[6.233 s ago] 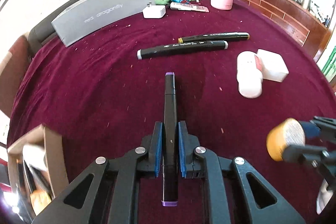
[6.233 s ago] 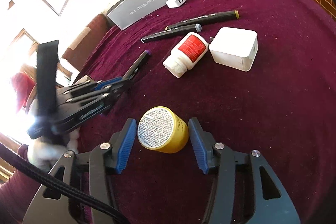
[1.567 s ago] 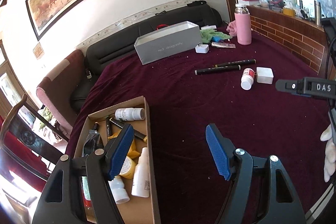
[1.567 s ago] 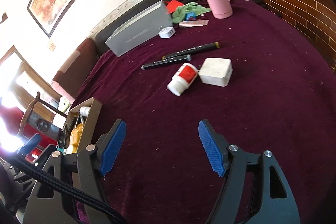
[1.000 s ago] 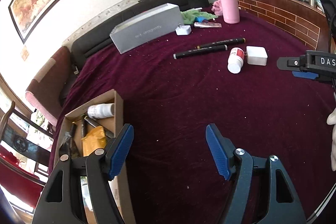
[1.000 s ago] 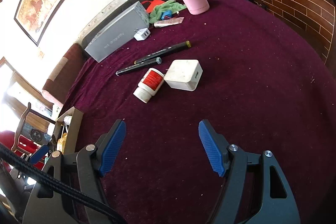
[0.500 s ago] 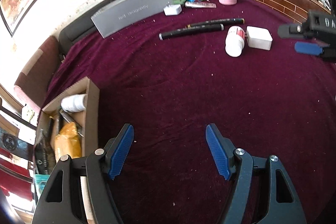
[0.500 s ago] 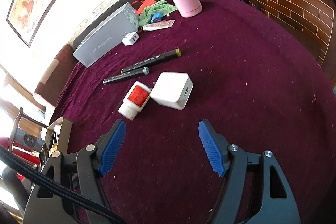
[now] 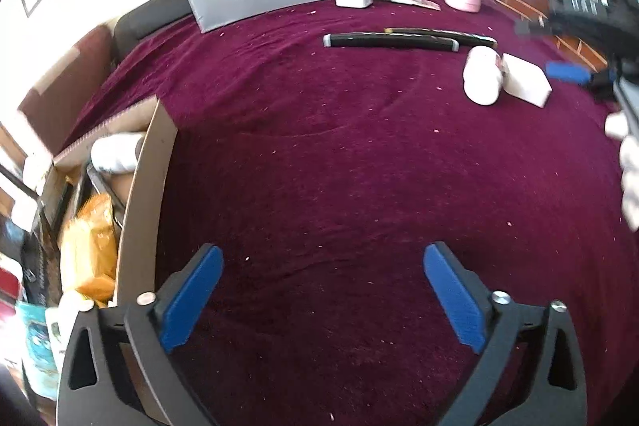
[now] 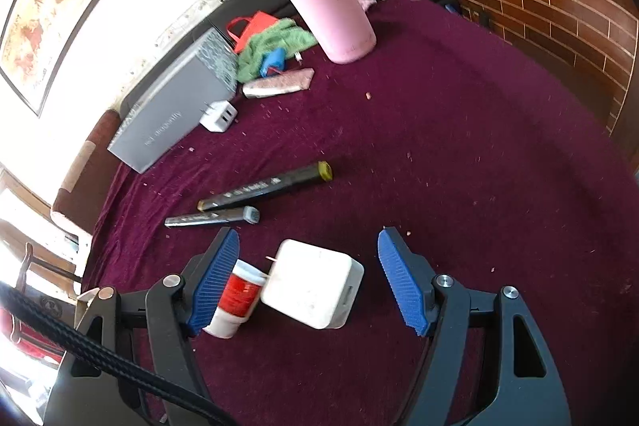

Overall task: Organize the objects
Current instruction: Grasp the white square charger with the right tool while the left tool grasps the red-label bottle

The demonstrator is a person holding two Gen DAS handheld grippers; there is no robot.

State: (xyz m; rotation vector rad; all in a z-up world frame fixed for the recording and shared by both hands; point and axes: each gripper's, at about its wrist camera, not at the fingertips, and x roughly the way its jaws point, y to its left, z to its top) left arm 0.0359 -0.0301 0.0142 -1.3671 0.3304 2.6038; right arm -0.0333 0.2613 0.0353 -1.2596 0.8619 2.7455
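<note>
I am lining up the released right gripper [image 10: 307, 280] around the white charger block [image 10: 313, 288], which lies on the bench [image 10: 459, 154] touching the pill bottle [image 10: 233, 300]; the left gripper [image 9: 323, 294] is hovering released beside the cardboard box [image 9: 139, 202]; next, I judge, closing squarely on the charger alone.

2 claw-mounted fisheyes low over one tablecloth [image 9: 359, 154], sharing the white charger [image 10: 315, 286].

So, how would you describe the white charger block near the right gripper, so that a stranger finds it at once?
On the maroon tablecloth, look in front of the two black markers. The white charger block lies there between the open jaws of the right gripper, against a red-labelled white bottle. It is square, and much larger than the small white charger by the grey box.
</note>
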